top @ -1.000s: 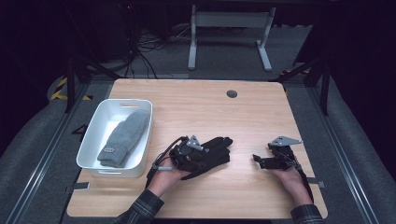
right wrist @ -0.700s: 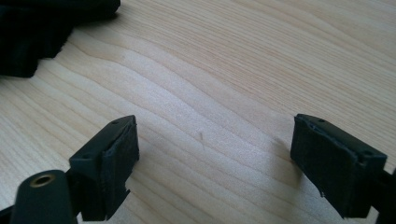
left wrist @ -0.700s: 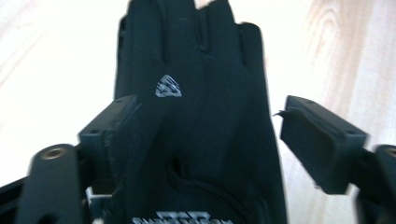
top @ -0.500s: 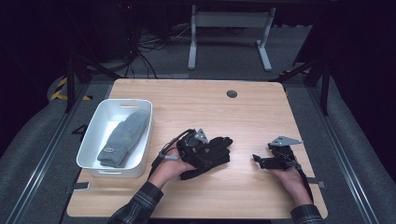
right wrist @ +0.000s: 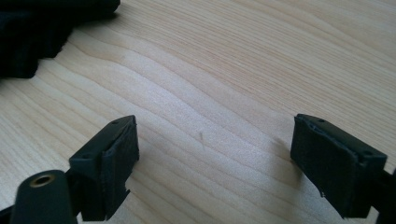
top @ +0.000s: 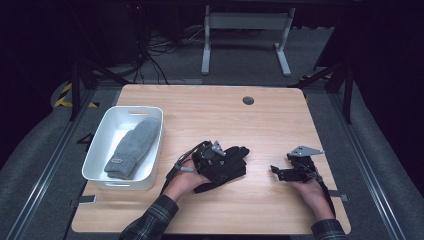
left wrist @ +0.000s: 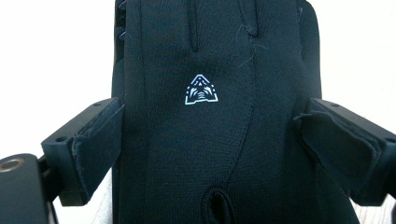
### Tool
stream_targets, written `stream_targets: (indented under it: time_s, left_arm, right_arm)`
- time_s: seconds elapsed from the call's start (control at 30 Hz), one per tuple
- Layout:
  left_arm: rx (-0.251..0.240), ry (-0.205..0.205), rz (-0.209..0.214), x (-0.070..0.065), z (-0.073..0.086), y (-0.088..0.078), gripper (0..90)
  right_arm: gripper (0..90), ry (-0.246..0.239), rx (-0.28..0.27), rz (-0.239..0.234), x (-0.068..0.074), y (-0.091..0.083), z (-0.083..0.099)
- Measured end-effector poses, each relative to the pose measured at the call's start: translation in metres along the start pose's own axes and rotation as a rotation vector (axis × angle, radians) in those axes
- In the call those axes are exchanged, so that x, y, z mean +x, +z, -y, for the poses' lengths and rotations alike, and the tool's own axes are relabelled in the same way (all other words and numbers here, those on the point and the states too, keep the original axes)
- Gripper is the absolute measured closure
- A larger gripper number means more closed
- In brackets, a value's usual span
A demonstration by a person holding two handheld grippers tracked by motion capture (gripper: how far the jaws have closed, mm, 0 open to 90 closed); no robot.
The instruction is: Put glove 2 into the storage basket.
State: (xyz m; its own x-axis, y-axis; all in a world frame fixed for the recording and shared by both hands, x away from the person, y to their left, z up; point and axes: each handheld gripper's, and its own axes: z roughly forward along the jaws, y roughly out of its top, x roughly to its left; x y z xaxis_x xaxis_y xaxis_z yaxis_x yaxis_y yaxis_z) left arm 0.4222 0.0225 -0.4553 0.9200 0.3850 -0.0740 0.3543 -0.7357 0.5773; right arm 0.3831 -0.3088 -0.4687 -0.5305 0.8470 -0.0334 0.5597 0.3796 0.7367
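Down at the left gripper (left wrist: 208, 140), the two black padded jaws stand spread to either side of a black knit fabric glove (left wrist: 210, 116) and have just been opening; the pads flank the glove's edges without pinching it, so the grip is released. The glove bears a small white triangular logo (left wrist: 201, 89) on its back, stitched seams running up between the fingers, a few stray threads, and a small slit near the cuff end.

From the high view, that glove (top: 231, 167) lies flat on the pale wooden table (top: 210, 110), near the middle and toward the person's edge, with the left gripper (top: 209, 159) low over it. The right gripper (right wrist: 215, 154) hangs apart with its jaws wide and nothing between them, just above bare wood to the glove's right.

Further left sits a white rectangular plastic bin (top: 100, 155) holding a folded grey knit piece (top: 131, 147) with a small tag.

As a judgement, the grey piece looks already put away, while the black glove is still outside the bin; it would need to be regripped, lifted and carried left into the bin.
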Motion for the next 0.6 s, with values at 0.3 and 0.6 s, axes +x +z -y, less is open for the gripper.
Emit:
stream_targets:
  time_s: [0.3, 0.6]
  left_arm:
    - [-0.013, 0.029, 0.055, -0.003, 0.001, -0.006, 36.4]
    - [-0.012, -0.053, 0.11, -0.001, -0.001, -0.015, 68.5]
  right_arm:
    - [15.9, 0.002, 0.0, 0.004, 0.0, 0.0, 0.0]
    - [15.9, 0.003, 0.0, 0.005, 0.0, 0.0, 0.0]
